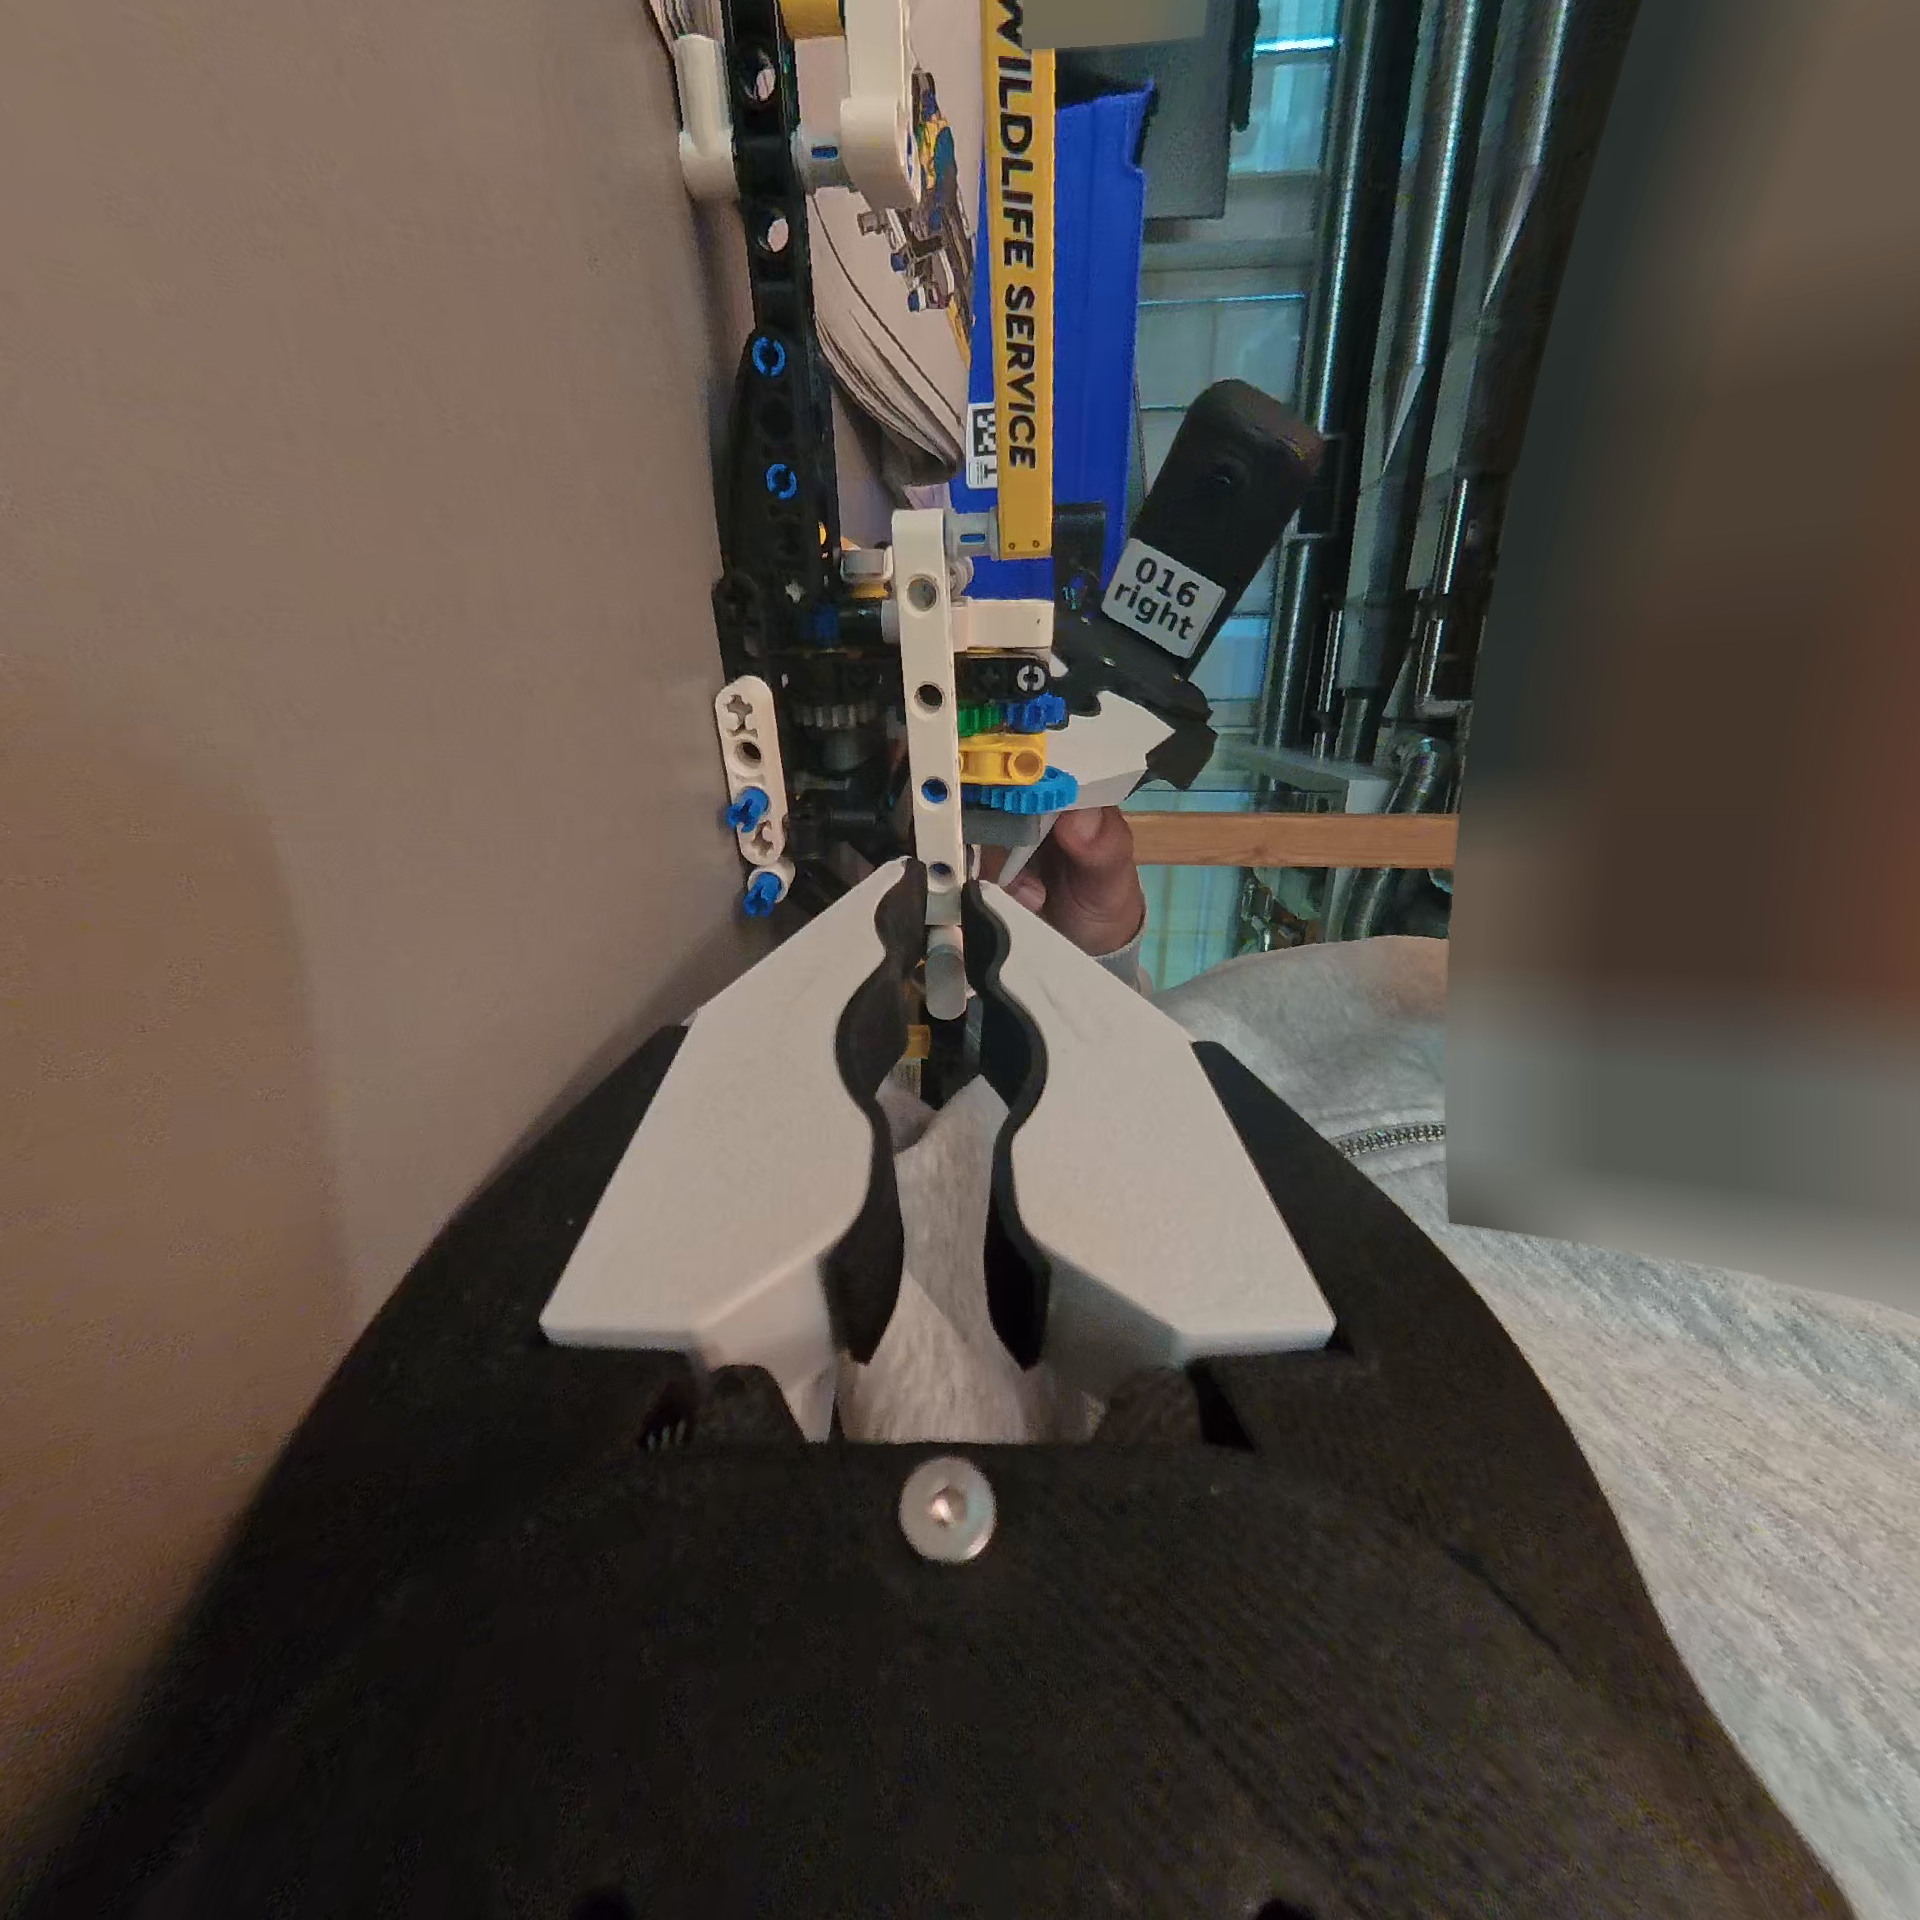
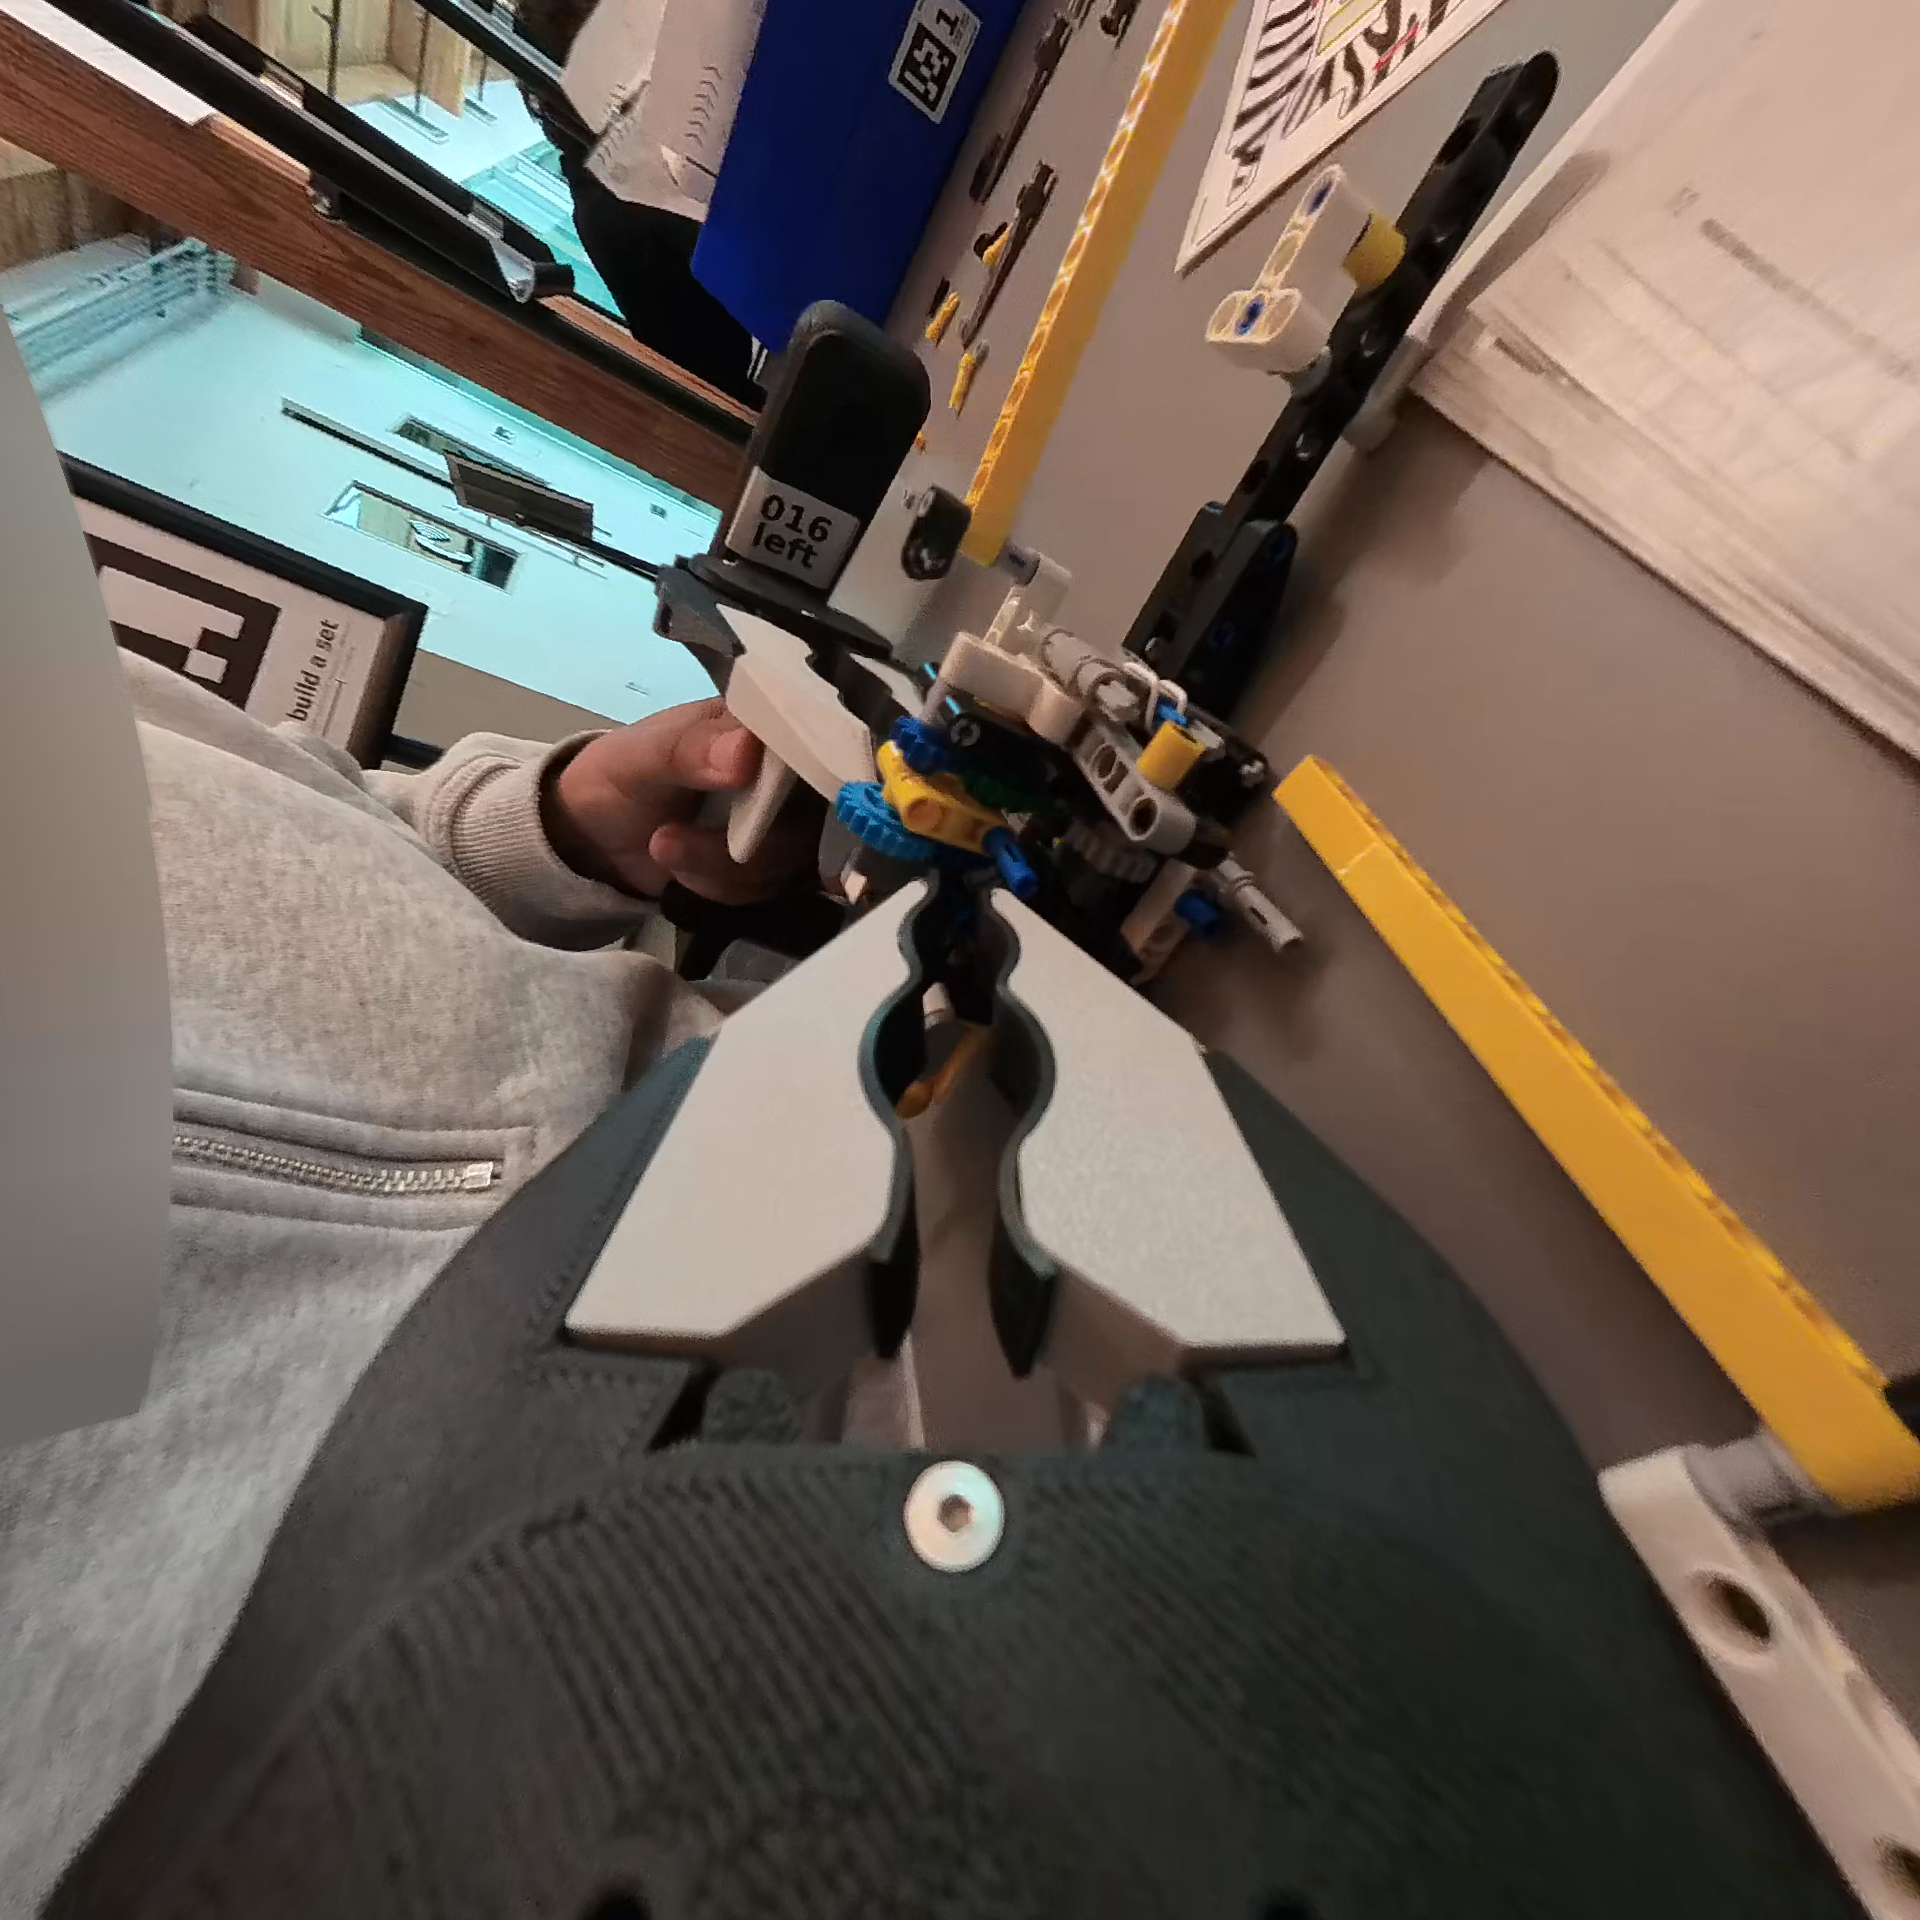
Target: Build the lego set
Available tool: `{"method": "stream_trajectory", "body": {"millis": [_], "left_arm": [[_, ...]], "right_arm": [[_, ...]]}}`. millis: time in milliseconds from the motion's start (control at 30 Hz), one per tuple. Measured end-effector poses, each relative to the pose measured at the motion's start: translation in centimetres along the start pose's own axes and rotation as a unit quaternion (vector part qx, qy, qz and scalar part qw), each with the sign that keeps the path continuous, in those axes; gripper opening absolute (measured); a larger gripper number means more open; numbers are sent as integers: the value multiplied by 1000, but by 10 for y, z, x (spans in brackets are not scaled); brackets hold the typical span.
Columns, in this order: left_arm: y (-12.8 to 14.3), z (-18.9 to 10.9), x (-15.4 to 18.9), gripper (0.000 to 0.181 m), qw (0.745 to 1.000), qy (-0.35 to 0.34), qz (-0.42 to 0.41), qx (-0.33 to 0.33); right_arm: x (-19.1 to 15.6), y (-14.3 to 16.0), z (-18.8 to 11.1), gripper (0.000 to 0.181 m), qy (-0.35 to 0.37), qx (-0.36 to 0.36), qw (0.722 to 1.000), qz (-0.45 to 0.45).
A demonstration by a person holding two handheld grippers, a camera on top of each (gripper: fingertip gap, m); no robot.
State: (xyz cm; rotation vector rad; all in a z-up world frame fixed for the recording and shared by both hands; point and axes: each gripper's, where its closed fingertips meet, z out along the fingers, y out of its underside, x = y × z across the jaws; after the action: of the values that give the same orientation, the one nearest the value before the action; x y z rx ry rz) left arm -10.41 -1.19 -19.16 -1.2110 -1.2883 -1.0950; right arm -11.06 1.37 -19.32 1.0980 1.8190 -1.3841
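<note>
Lego assembly (image 1: pixel 914 717) is held just above the grey surface (image 1: pixel 312 727) — its white beam (image 1: pixel 928 727) is pinched by the left hand-held gripper (image 1: pixel 940 894), its black part (image 2: pixel 961 935) by the right hand-held gripper (image 2: pixel 961 904), both nearly closed.

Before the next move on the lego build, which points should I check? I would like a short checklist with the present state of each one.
1. Left gripper closed on the white beam: ok.
2. Right gripper closed on a black part of the lego assembly: ok; the exact piece cannot be told.
3. Both grippers hold the same assembly, from different sides: ok.
4. Blue gears free of the fingers: ok in the left wrist view.
5. Loose yellow beam lies apart from the assembly: ok.
6. White beam fully seated on its blue pins: cannot tell.
</note>
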Motion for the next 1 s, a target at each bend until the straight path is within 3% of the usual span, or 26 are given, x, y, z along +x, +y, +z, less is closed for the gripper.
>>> {"method": "stream_trajectory", "body": {"millis": [200, 267, 533, 767, 900, 1000], "left_arm": [[16, 14, 1, 4, 999, -3, 7, -36], [8, 12, 2, 4, 1000, 5, 1, -9], [1, 3, 7, 7, 1000, 9, 10, -5], [-4, 6, 5, 13, 1000, -5, 28, -8], [-3, 13, 3, 10, 1000, -3, 23, -11], [-4, 15, 1, 6, 1000, -6, 19, -9]], "right_arm": [[10, -1, 1, 0, 58, -18, 997, -45], [12, -4, -2, 0, 66, -17, 997, -43], [4, -1, -7, 0, 26, -4, 999, -37], [-3, -8, -25, 14, 35, -3, 985, -168], [10, -10, -25, 16, 83, -36, 960, -266], [11, -6, -18, 15, 64, -66, 949, -301]]}}
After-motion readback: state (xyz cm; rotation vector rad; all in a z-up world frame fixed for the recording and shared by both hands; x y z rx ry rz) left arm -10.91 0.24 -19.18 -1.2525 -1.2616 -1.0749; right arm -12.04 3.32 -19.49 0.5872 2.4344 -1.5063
